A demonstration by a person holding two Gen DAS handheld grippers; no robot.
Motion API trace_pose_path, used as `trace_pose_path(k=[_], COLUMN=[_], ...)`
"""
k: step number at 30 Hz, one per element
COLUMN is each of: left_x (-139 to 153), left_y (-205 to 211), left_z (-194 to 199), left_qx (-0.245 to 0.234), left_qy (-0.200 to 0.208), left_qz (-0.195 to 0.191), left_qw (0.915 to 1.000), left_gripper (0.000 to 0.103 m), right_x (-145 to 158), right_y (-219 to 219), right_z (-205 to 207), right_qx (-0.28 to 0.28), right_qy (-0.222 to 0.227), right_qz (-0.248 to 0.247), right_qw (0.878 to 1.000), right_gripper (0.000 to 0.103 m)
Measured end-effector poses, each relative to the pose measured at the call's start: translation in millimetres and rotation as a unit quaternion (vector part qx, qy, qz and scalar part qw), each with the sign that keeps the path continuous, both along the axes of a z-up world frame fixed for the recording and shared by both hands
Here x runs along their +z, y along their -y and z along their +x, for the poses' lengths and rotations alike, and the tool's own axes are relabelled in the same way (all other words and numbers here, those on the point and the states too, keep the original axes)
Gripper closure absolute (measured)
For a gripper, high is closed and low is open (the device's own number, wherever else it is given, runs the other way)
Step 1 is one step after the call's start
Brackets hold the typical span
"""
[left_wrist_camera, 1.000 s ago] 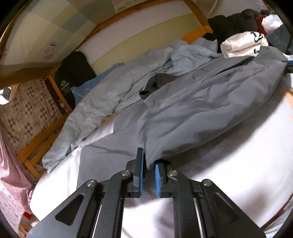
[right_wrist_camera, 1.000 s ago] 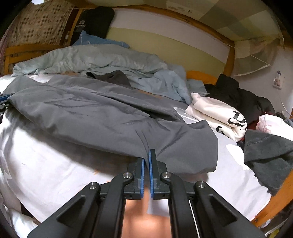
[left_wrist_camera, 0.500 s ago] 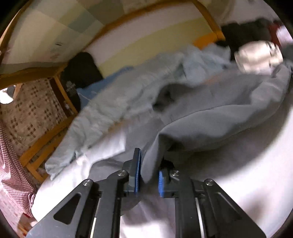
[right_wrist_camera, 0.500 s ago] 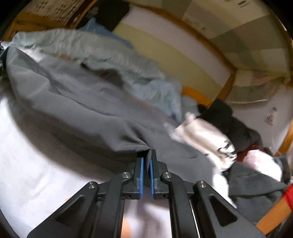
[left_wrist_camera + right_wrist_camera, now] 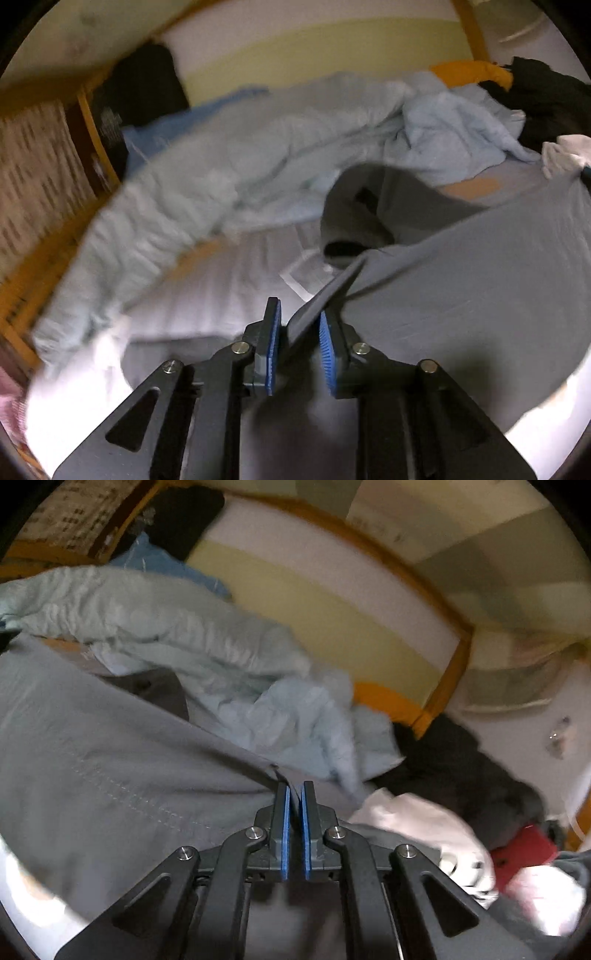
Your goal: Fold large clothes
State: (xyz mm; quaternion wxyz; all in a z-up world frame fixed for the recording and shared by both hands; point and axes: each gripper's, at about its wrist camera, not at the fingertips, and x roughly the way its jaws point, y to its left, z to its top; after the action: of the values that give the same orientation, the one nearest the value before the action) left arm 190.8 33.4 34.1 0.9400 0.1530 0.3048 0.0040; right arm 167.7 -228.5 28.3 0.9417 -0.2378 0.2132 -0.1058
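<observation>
A large grey garment (image 5: 461, 295) lies spread over the bed, lifted along its near edge. In the left wrist view my left gripper (image 5: 298, 325) has its jaws opening; a folded edge of the garment still runs between the blue pads (image 5: 272, 343), with a gap on the left side. The garment's dark collar (image 5: 369, 206) curls up just beyond. In the right wrist view my right gripper (image 5: 294, 801) is shut on another edge of the grey garment (image 5: 110, 757), which stretches away to the left.
A crumpled pale blue duvet (image 5: 221, 166) runs along the far side by the yellow wall. White sheet (image 5: 221, 295) shows at left. A white garment (image 5: 424, 823), black clothes (image 5: 461, 760) and a red item (image 5: 524, 853) pile up at right. The wooden bed frame (image 5: 22, 288) bounds the left.
Both grippers have swept forward over the bed, carrying the garment's near edge toward the duvet. The left jaws stand wider apart than before; the right jaws stay shut.
</observation>
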Motion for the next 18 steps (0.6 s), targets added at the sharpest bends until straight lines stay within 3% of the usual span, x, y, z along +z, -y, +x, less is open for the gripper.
trace_pose_path(k=[5,9,13,18], left_x=[-45.6,-39.4,-39.6,-42.3], left_y=[-8.5,-28.0,-23.2,-23.7], left_z=[16.7,13.6,18.8,26.0], left_qx=[-0.006,-0.023,-0.017,-0.022], left_qy=[-0.012,0.004,0.002,-0.011], left_qz=[-0.051,-0.117,-0.105,-0.109], left_qw=[0.9986,0.9929,0.9943,0.9938], left_gripper=[0.080,0.077,0.077,0.073], right_x=[-42.8,-44.0,-50.2,-48.9], right_y=[31.3,53.6,57.0,51.4], right_z=[48.8,51.7,56.1,53.2], right_qx=[-0.001,0.028,0.034,0.028], right_qy=[-0.095,-0.117,-0.130,-0.128], right_qz=[0.108,0.195,0.215,0.197], right_qw=[0.990,0.973,0.967,0.972], right_gripper=[0.095,0.094,0.094,0.092])
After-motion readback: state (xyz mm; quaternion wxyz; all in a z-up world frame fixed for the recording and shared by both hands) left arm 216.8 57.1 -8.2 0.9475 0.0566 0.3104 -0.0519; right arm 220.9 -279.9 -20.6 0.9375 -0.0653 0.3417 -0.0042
